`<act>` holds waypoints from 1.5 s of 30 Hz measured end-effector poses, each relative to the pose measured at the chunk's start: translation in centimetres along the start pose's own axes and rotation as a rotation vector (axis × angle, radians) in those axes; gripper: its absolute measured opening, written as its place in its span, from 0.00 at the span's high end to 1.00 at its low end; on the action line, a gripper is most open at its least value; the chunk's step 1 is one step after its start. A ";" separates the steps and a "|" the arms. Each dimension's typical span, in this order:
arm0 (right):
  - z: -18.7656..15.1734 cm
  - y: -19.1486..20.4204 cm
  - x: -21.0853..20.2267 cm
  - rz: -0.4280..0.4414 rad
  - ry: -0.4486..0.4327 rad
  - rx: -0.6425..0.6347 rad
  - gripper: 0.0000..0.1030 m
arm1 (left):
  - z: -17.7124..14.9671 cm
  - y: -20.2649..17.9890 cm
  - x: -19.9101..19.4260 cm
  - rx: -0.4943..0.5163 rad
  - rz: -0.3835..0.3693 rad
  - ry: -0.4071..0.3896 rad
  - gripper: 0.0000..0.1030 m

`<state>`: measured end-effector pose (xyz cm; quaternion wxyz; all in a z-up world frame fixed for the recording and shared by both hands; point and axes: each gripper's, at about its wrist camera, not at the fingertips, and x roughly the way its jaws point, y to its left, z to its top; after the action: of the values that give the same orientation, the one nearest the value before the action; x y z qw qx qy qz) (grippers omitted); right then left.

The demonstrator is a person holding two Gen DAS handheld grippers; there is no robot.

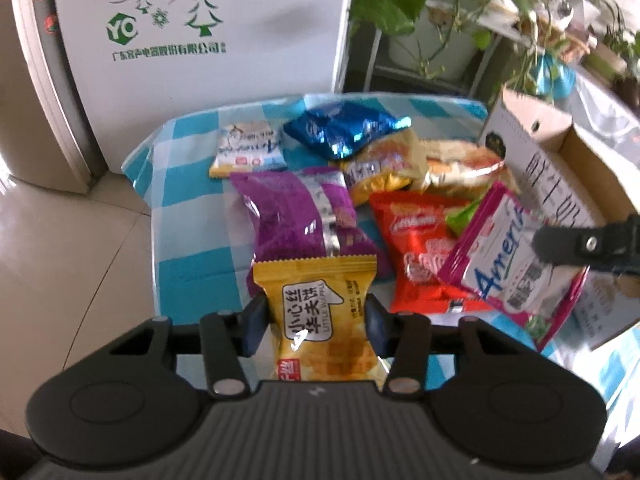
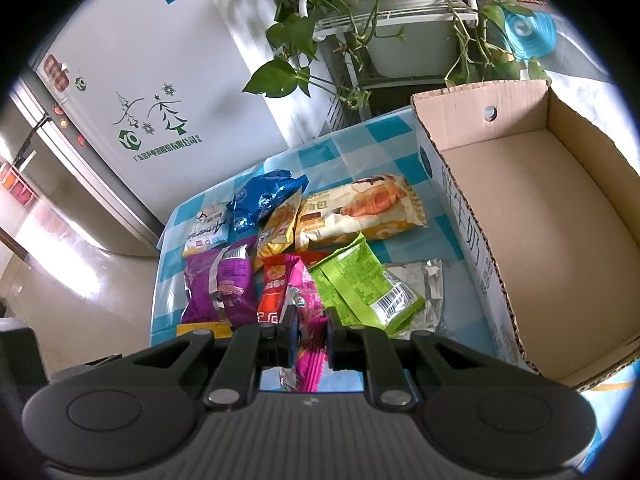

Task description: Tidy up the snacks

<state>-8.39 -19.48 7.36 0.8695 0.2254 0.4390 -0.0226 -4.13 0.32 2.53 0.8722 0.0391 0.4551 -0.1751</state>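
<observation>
Our left gripper (image 1: 318, 312) clamps the yellow waffle packet (image 1: 320, 312); our right gripper (image 2: 310, 336) pinches the pink-edged packet (image 2: 306, 320), bound for the cardboard box (image 2: 500, 128) at two o'clock.

The cardboard box (image 2: 560, 216) stands open-topped and unobstructed beside the crowded snack pile (image 2: 304, 240).

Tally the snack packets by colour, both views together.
yellow packets: 2
white or cream packets: 2
blue packet: 1
purple packet: 1
red packet: 1
green packet: 1
pink packet: 1
silver packet: 1
Total: 10
</observation>
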 end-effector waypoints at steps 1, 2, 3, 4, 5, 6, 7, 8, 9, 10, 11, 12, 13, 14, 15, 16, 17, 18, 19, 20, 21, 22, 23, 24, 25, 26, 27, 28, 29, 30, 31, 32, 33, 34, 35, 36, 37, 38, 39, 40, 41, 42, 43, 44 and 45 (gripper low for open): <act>0.0 0.0 -0.1 0.001 -0.004 -0.002 0.84 | 0.1 0.0 -0.3 -0.006 -0.008 -0.009 0.53; 0.1 0.1 -0.3 0.003 -0.009 -0.004 0.83 | 0.3 0.0 -0.6 -0.013 -0.021 -0.017 0.53; 0.2 0.1 -0.5 0.008 -0.014 -0.004 0.83 | 0.4 -0.1 -0.9 -0.017 -0.034 -0.024 0.53; 0.2 0.1 -0.7 0.013 -0.019 -0.004 0.83 | 0.5 -0.3 -1.1 -0.015 -0.041 -0.031 0.52; 0.3 0.1 -0.8 0.018 -0.025 -0.005 0.83 | 0.6 -0.5 -1.4 -0.009 -0.042 -0.039 0.52; 0.4 0.2 -1.0 0.021 -0.031 -0.006 0.83 | 0.7 -0.7 -1.6 -0.002 -0.043 -0.049 0.52; 0.5 0.1 -1.1 0.022 -0.036 -0.005 0.83 | 0.8 -0.9 -1.7 0.002 -0.044 -0.056 0.52; 0.6 0.1 -1.2 0.023 -0.041 -0.003 0.83 | 1.0 -1.0 -1.9 0.001 -0.048 -0.062 0.52; 0.8 0.0 -1.4 0.026 -0.047 0.001 0.83 | 1.1 -1.1 -2.0 -0.003 -0.054 -0.067 0.52; 0.9 -0.1 -1.6 0.029 -0.054 0.005 0.83 | 1.3 -1.2 -2.1 -0.006 -0.059 -0.073 0.52; 1.1 -0.2 -1.9 0.034 -0.064 0.009 0.83 | 1.5 -1.3 -2.3 -0.008 -0.064 -0.081 0.52; 1.2 -0.3 -2.1 0.037 -0.073 0.012 0.83 | 1.7 -1.5 -2.5 -0.008 -0.067 -0.090 0.52; 1.4 -0.4 -2.3 0.037 -0.083 0.014 0.83 | 1.9 -1.7 -2.8 -0.007 -0.071 -0.102 0.52; 1.5 -0.5 -2.6 0.036 -0.095 0.016 0.83 | 2.2 -2.0 -3.0 -0.005 -0.074 -0.113 0.52; 1.7 -0.8 -2.9 0.036 -0.104 0.018 0.83 | 2.4 -2.3 -3.2 -0.002 -0.077 -0.124 0.52; 1.8 -0.9 -3.2 0.038 -0.115 0.021 0.84 | 2.7 -2.7 -3.4 0.005 -0.081 -0.136 0.52; 2.0 -1.1 -3.6 0.039 -0.126 0.025 0.84 | 2.9 -3.0 -3.5 0.010 -0.085 -0.145 0.52; 2.2 -1.3 -3.9 0.039 -0.138 0.028 0.83 | 3.2 -3.4 -3.6 0.016 -0.092 -0.152 0.52; 2.3 -1.5 -4.2 0.037 -0.150 0.031 0.84 | 3.4 -3.8 -3.7 0.019 -0.098 -0.157 0.52; 2.5 -1.8 -4.6 0.031 -0.162 0.034 0.84 | 3.7 -4.2 -3.8 0.024 -0.107 -0.161 0.52; 2.7 -2.0 -4.9 0.024 -0.174 0.036 0.84 | 4.0 -4.6 -3.9 0.029 -0.115 -0.163 0.52; 2.9 -2.3 -5.1 0.018 -0.183 0.039 0.83 | 4.2 -5.1 -3.9 0.035 -0.123 -0.166 0.52; 3.1 -2.6 -5.3 0.013 -0.193 0.043 0.84 | 4.5 -5.6 -4.0 0.045 -0.132 -0.170 0.52; 3.3 -2.9 -5.5 0.010 -0.200 0.046 0.83 | 4.8 -6.0 -4.1 0.053 -0.139 -0.173 0.52; 3.5 -3.2 -5.8 0.005 -0.209 0.051 0.83 | 5.1 -6.4 -4.1 0.060 -0.147 -0.177 0.52; 3.6 -3.5 -6.0 -0.002 -0.218 0.055 0.83 | 5.3 -6.7 -4.2 0.063 -0.157 -0.178 0.52; 3.8 -3.9 -6.3 -0.011 -0.229 0.058 0.84 | 5.6 -7.2 -4.2 0.066 -0.168 -0.180 0.52; 3.9 -4.2 -6.5 -0.021 -0.239 0.060 0.83 | 5.9 -7.6 -4.2 0.072 -0.177 -0.182 0.52; 4.1 -4.5 -6.7 -0.031 -0.249 0.063 0.83 | 6.1 -8.1 -4.1 0.080 -0.181 -0.184 0.52; 4.3 -4.9 -6.9 -0.041 -0.257 0.068 0.84 | 6.4 -8.6 -4.1 0.090 -0.187 -0.188 0.52; 4.5 -5.2 -7.0 -0.053 -0.264 0.074 0.83 | 6.7 -9.0 -4.0 0.096 -0.196 -0.192 0.52; 4.7 -5.6 -7.2 -0.069 -0.273 0.076 0.83 | 7.0 -9.5 -3.9 0.100 -0.209 -0.195 0.52; 4.9 -5.9 -7.4 -0.087 -0.283 0.072 0.83 | 7.3 -10.0 -3.8 0.104 -0.229 -0.199 0.52; 5.2 -6.3 -7.6 -0.109 -0.300 0.066 0.83 | 7.5 -10.5 -3.7 0.108 -0.247 -0.200 0.52; 5.4 -6.6 -7.8 -0.123 -0.311 0.062 0.83 | 7.7 -11.0 -3.5 0.115 -0.266 -0.199 0.52; 5.7 -7.0 -7.9 -0.136 -0.319 0.065 0.83 | 8.0 -11.6 -3.3 0.121 -0.285 -0.196 0.52; 6.1 -7.5 -7.9 -0.145 -0.323 0.076 0.83 | 8.2 -12.1 -3.1 0.127 -0.302 -0.192 0.52; 6.4 -8.1 -7.9 -0.153 -0.325 0.093 0.83 | 8.4 -12.7 -2.7 0.136 -0.321 -0.188 0.52; 6.6 -8.7 -7.9 -0.161 -0.327 0.110 0.83 | 8.5 -13.4 -2.5 0.145 -0.331 -0.187 0.52; 6.8 -9.1 -8.0 -0.168 -0.331 0.122 0.83 | 8.7 -14.0 -2.2 0.157 -0.342 -0.186 0.52; 6.9 -9.5 -8.0 -0.178 -0.336 0.131 0.83 | 8.8 -14.5 -2.0 0.170 -0.354 -0.187 0.52; 7.0 -9.9 -8.0 -0.190 -0.340 0.140 0.83 | 8.9 -15.1 -1.7 0.183 -0.365 -0.187 0.52; 7.2 -10.3 -7.9 -0.201 -0.340 0.150 0.83 | 8.9 -15.6 -1.4 0.193 -0.377 -0.186 0.52; 7.2 -10.7 -7.8 -0.209 -0.338 0.164 0.83 | 9.0 -16.1 -1.2 0.201 -0.388 -0.184 0.52; 7.2 -11.1 -7.8 -0.215 -0.336 0.178 0.83 | 9.1 -16.5 -0.8 0.204 -0.397 -0.179 0.52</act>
<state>-10.37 -33.66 12.99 0.8997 0.2460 0.3057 -0.1912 -3.11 -16.97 10.01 0.8491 0.0212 0.3544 -0.3911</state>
